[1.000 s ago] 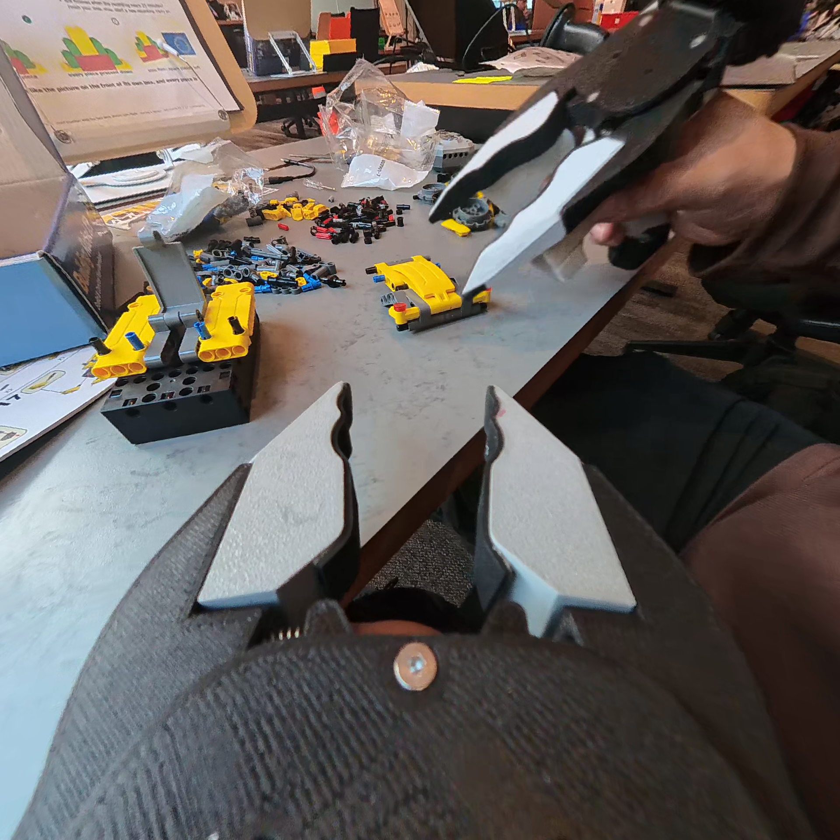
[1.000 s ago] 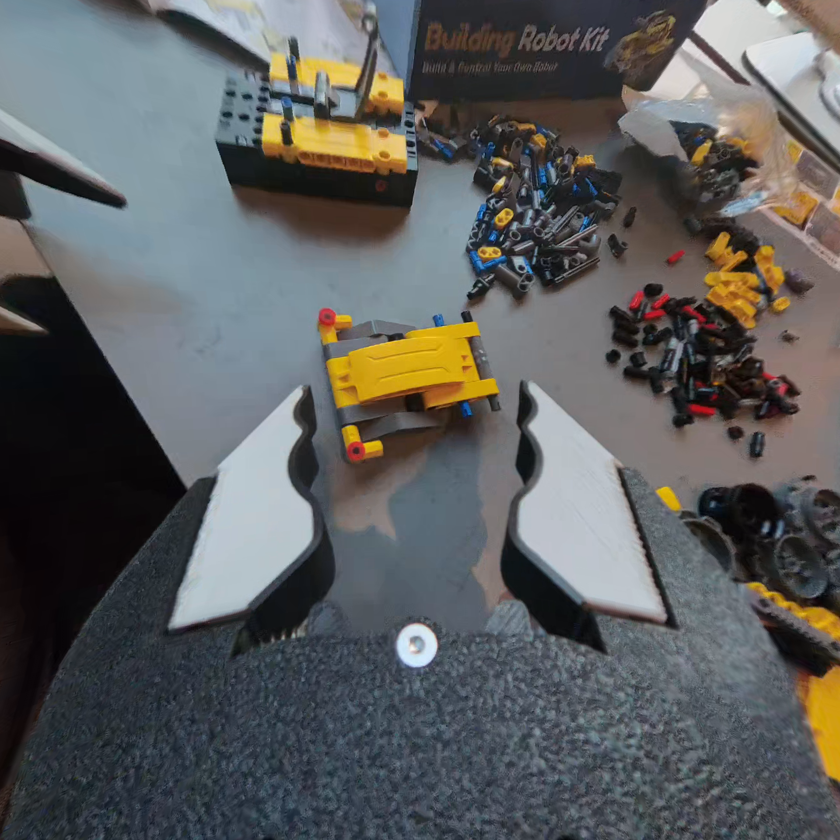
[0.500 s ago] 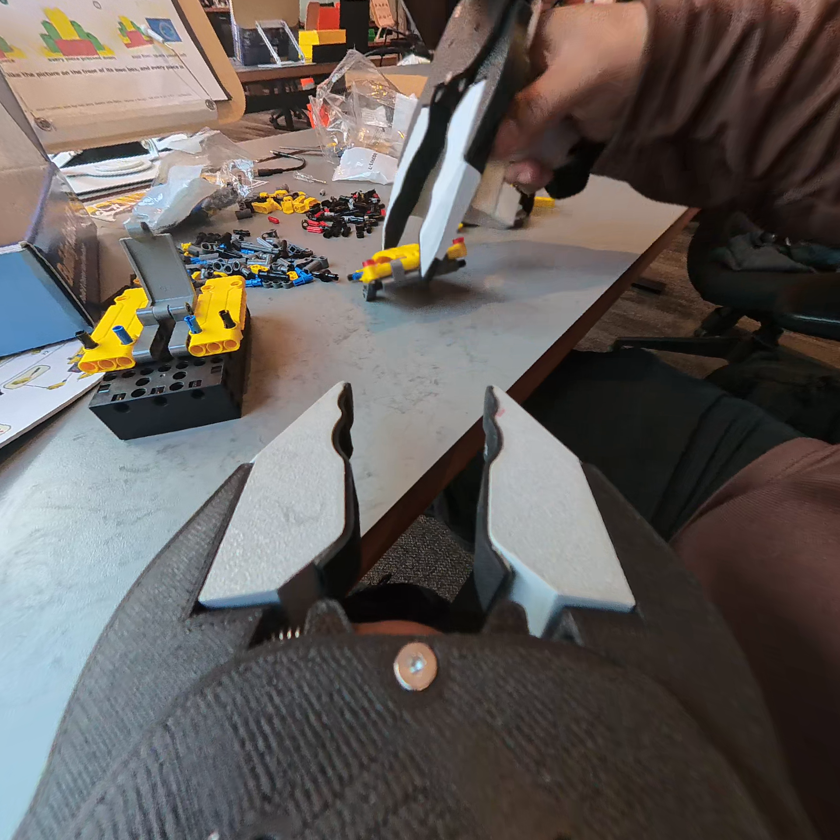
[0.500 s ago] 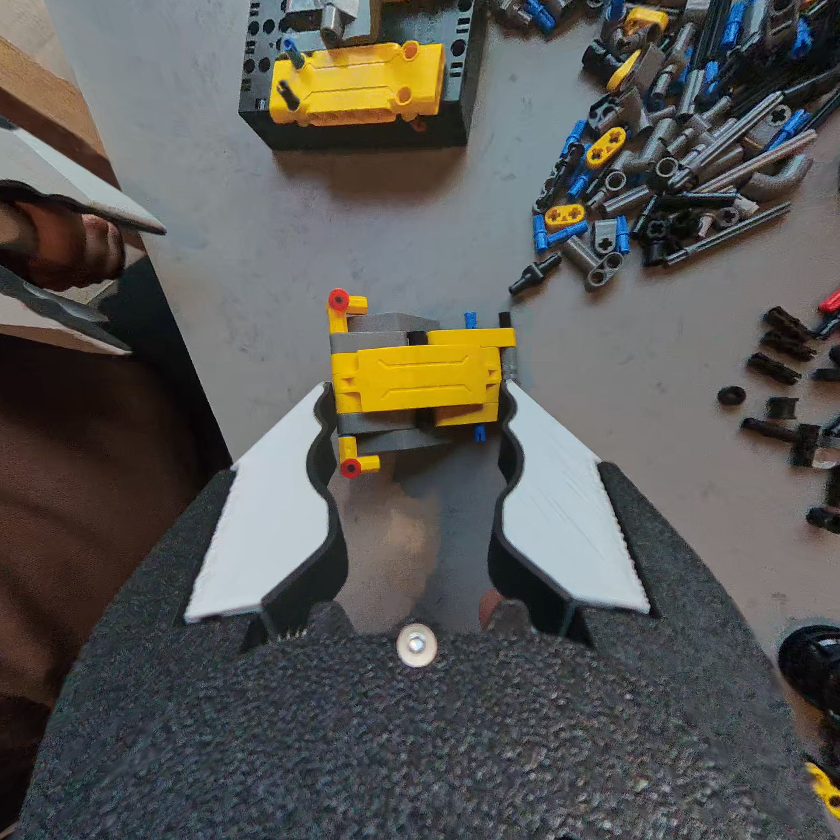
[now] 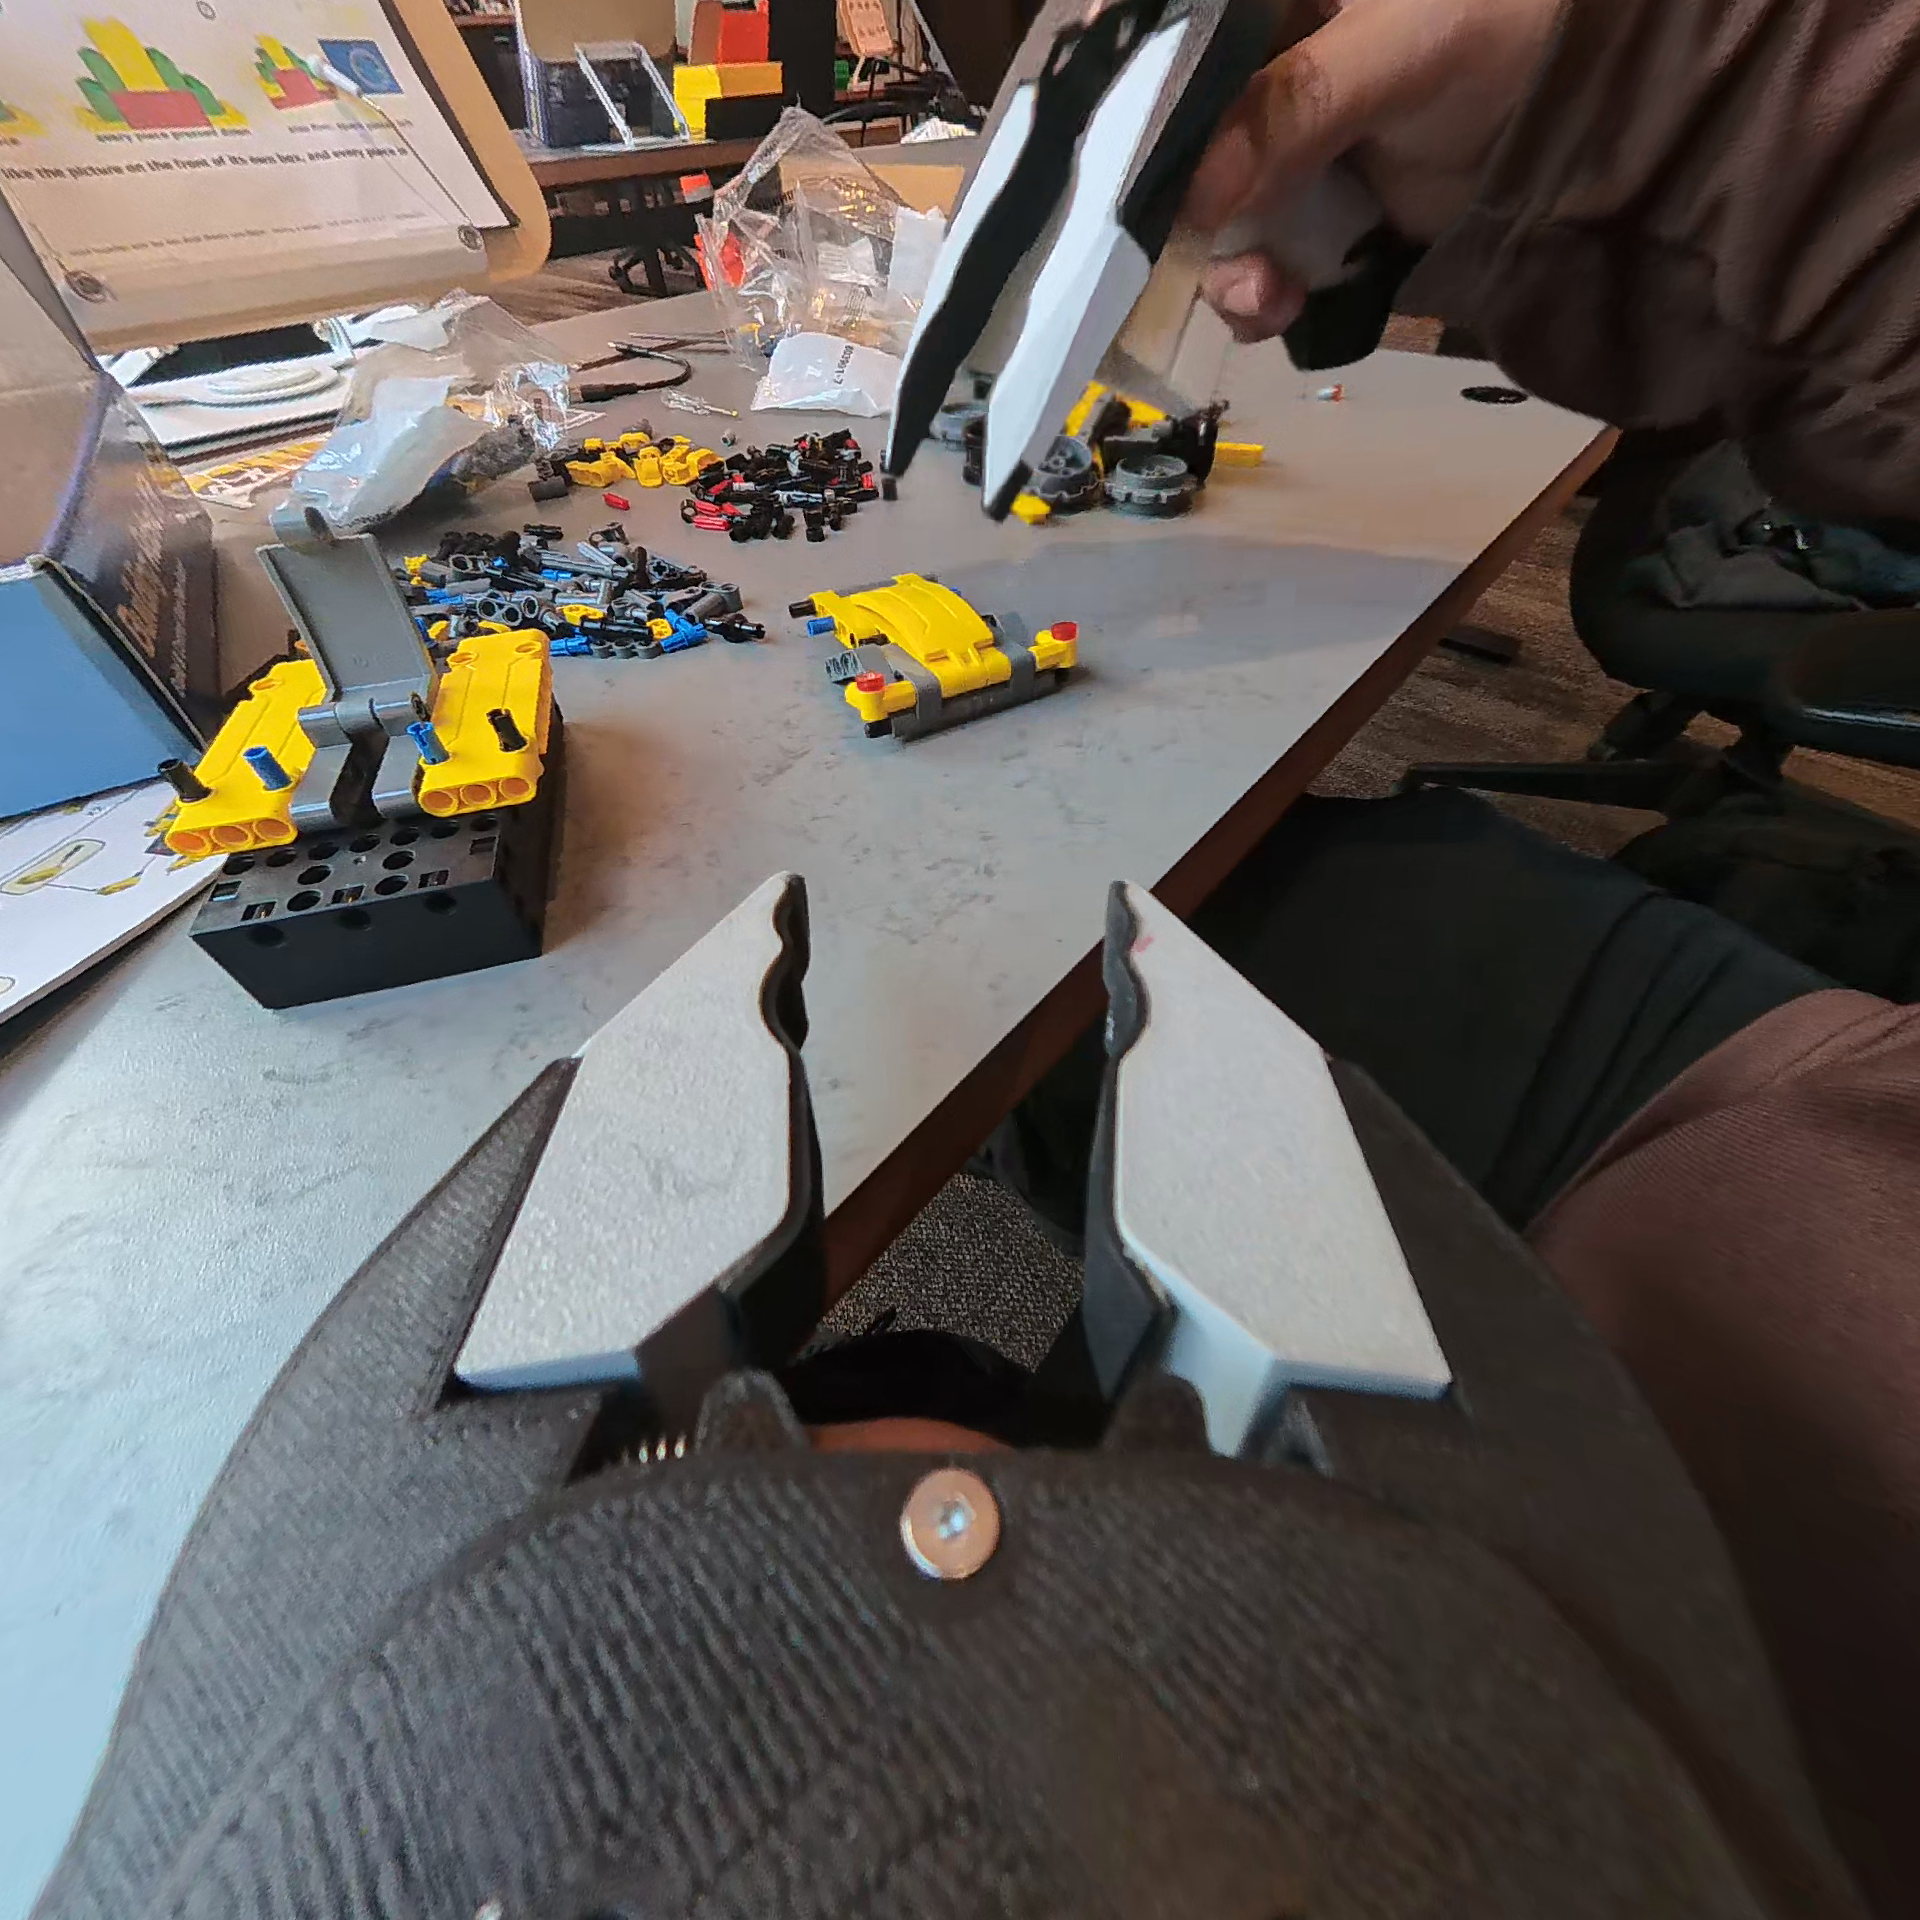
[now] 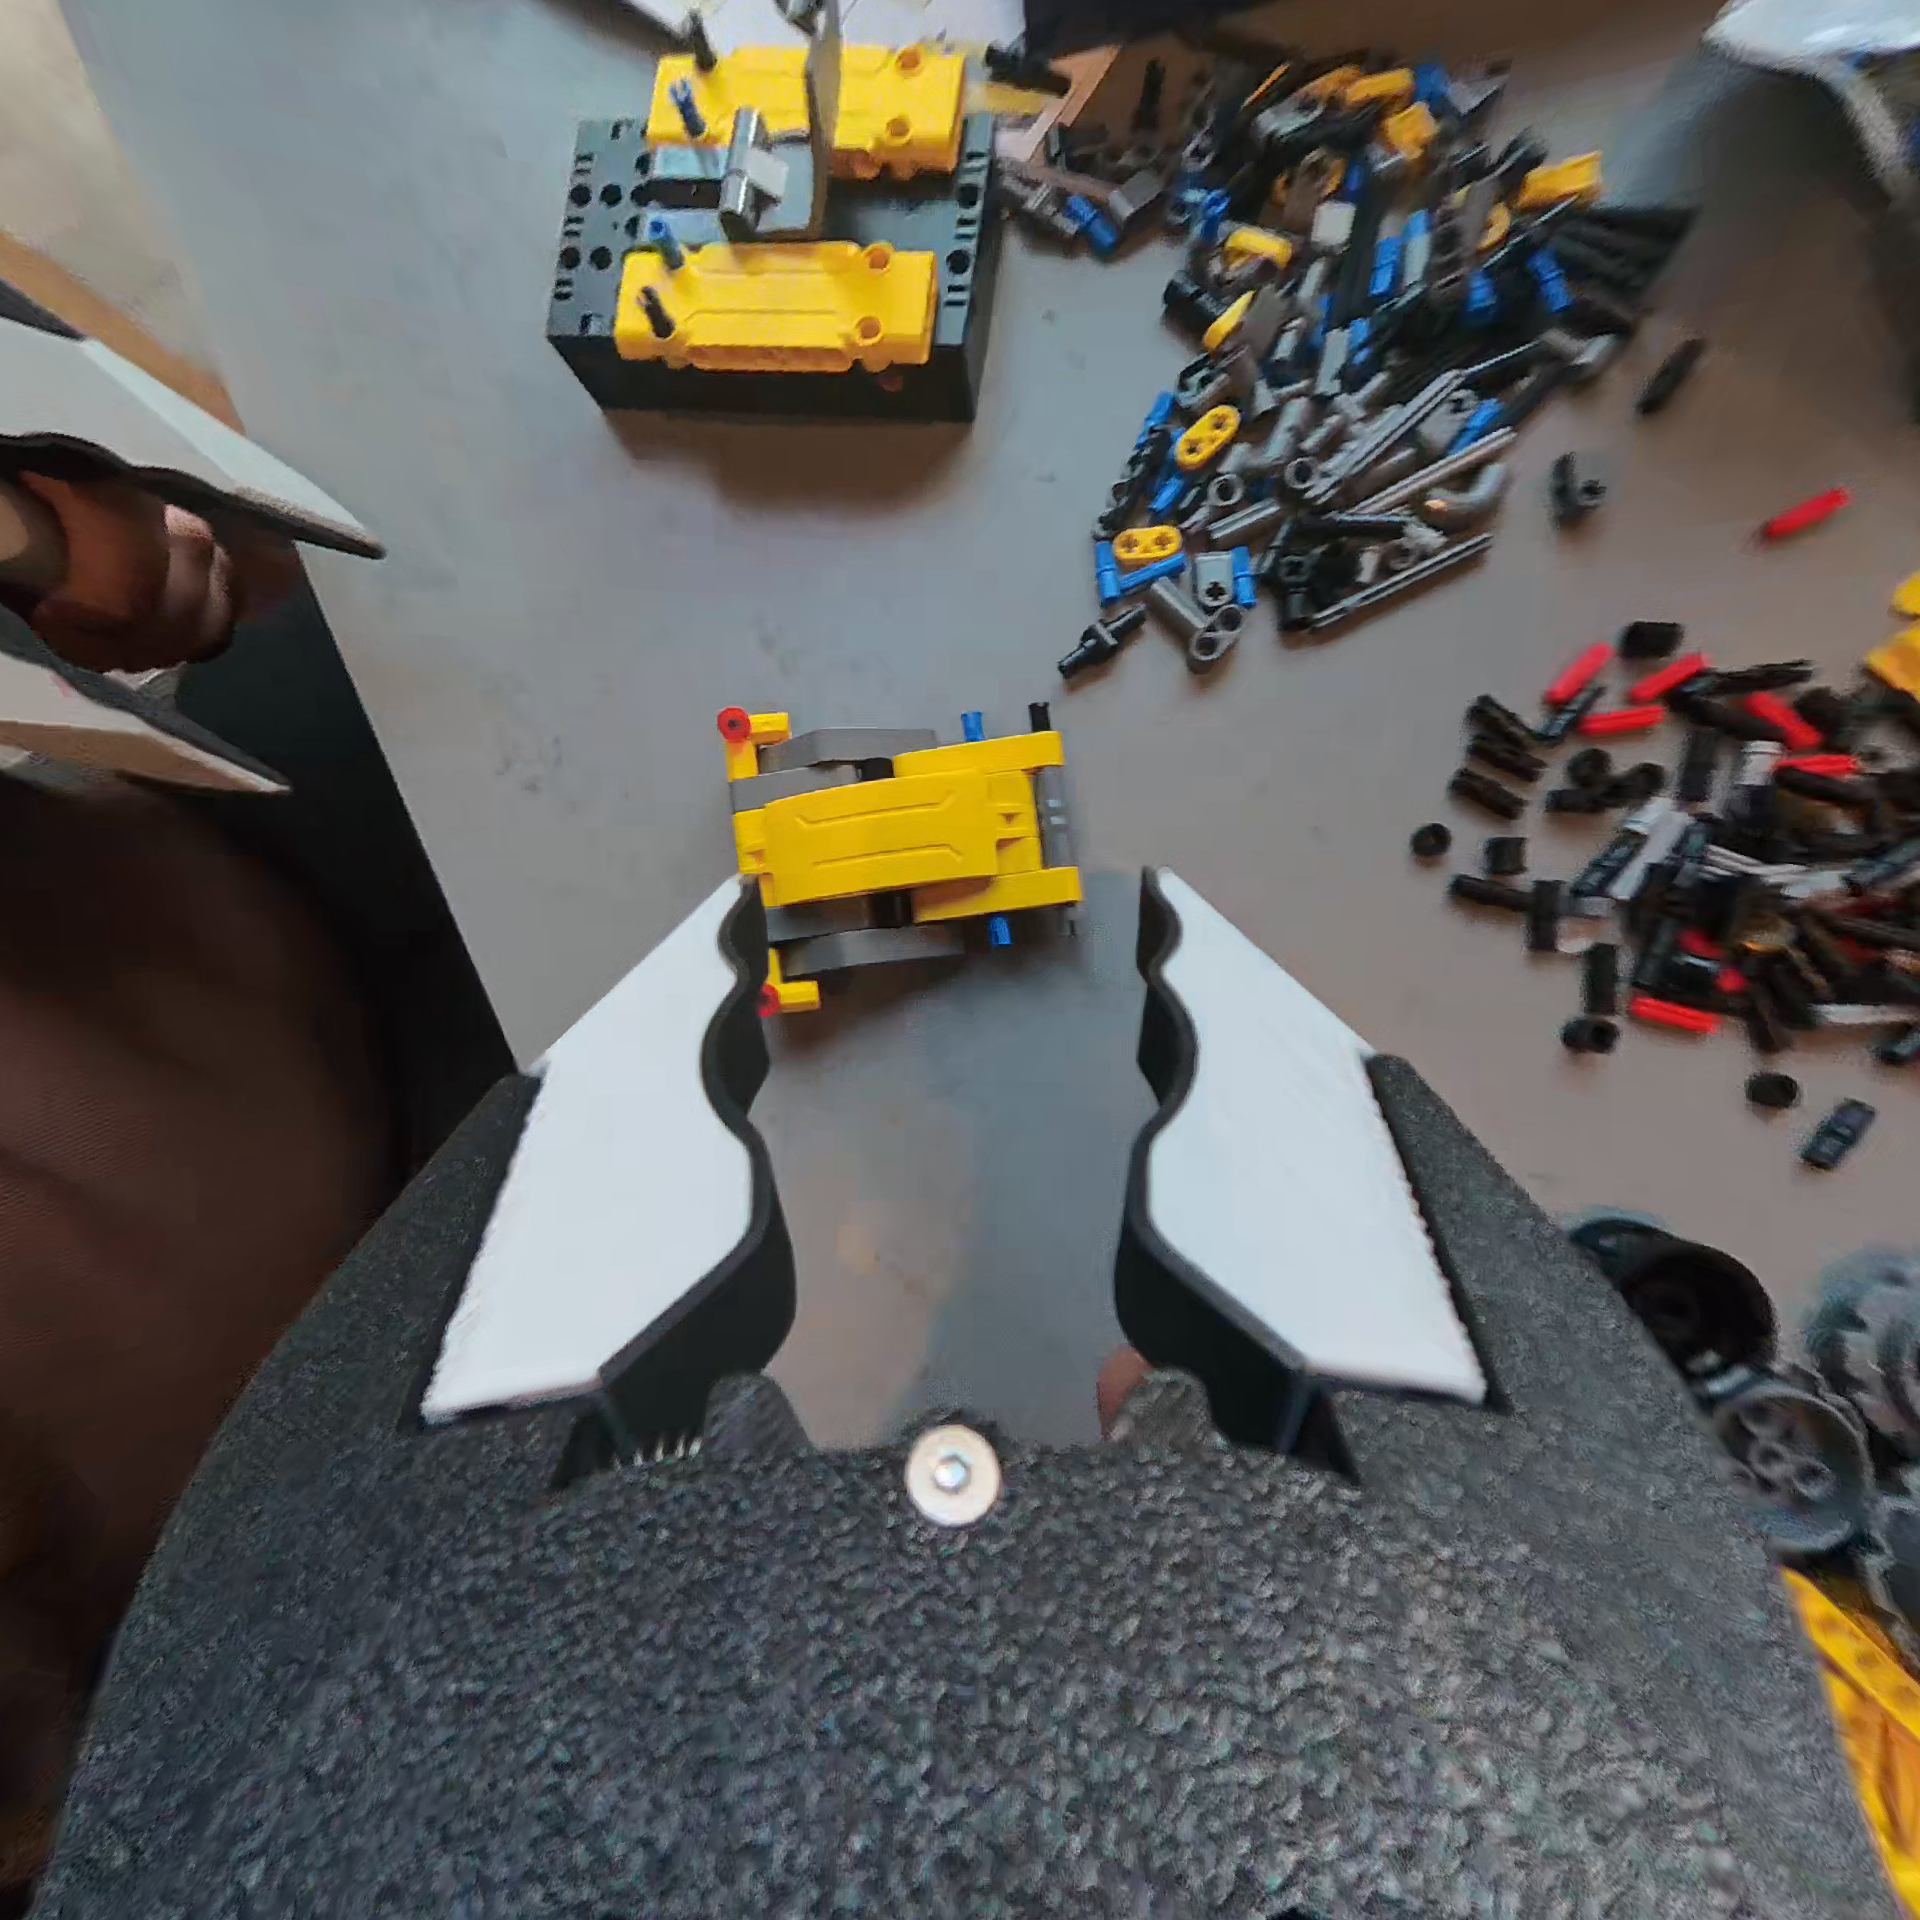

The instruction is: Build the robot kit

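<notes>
yellow-and-grey brick assembly [image 6: 902, 844] lies flat on the grey tabletop [image 5: 935, 831], near its front edge, with red pins at one end and blue pins at its sides. right gripper [image 6: 940, 904] hangs over it, jaws spread wide and holding nothing; the left fingertip [image 6: 727, 935] overlaps the assembly's red-pinned end in its own view, but the left wrist view shows that gripper [image 5: 951, 473] lifted clear above the table, a hand [image 5: 1340, 156] in a brown sleeve on its handle.

left gripper [image 5: 951, 914] sits at the front edge of the tabletop, jaws spread and empty, nearest to a black perforated block [image 5: 384, 894] topped by two yellow beams and an upright grey panel.

further back lie a mixed heap of grey, blue and black pins [image 6: 1340, 395], a heap of black and red pins [image 6: 1714, 831], dark wheels [image 5: 1132, 473], and clear plastic bags [image 5: 821, 239]. a dark printed box [image 5: 125, 582] stands at the left edge, with an instruction sheet [image 5: 62, 883] beside it and a printed board [image 5: 239, 135] behind; their writing is left unread.
</notes>
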Tool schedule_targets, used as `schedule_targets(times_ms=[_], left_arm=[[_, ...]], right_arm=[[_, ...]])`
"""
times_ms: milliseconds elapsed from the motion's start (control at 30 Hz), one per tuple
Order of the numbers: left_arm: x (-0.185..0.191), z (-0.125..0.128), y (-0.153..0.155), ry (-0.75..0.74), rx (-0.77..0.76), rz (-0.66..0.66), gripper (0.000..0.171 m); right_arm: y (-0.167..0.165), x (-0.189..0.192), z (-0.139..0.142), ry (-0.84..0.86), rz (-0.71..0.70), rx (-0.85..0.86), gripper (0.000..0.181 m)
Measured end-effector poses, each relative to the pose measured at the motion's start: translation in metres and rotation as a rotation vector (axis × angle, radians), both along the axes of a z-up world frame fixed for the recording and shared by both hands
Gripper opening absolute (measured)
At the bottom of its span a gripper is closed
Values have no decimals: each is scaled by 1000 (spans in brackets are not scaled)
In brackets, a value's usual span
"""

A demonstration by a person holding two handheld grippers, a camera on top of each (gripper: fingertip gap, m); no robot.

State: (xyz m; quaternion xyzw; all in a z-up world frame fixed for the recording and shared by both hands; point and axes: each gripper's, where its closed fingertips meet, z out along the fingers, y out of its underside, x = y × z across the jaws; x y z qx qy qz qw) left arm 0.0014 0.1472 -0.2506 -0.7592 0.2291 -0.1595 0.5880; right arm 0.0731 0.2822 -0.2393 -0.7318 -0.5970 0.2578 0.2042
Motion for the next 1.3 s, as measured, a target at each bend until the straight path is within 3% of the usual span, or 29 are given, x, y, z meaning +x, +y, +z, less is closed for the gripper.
schedule_targets(times_ms=[200, 400, 500, 700, 867, 1100, 1300], left_arm=[[1, -1, 0, 11, 4, 1, 55], [1, -1, 1, 21, 6, 6, 55], [0, 2, 1, 15, 11, 11, 55], [2, 4, 3, 32, 32, 14, 55], [-3, 2, 8, 13, 25, 29, 55], [-9, 4, 12, -41, 26, 32, 55], [-15, 7, 15, -95, 17, 41, 55]], right_arm=[[5, -6, 33, 284, -127, 136, 61], [9, -4, 20, 385, -238, 152, 62], [20, -1, 19, 469, -315, 246, 64], [27, -4, 20, 488, -326, 312, 69], [24, -8, 21, 518, -283, 277, 63], [-5, -22, 8, 458, -93, 173, 59], [-8, -30, -5, 362, -44, 292, 57]])
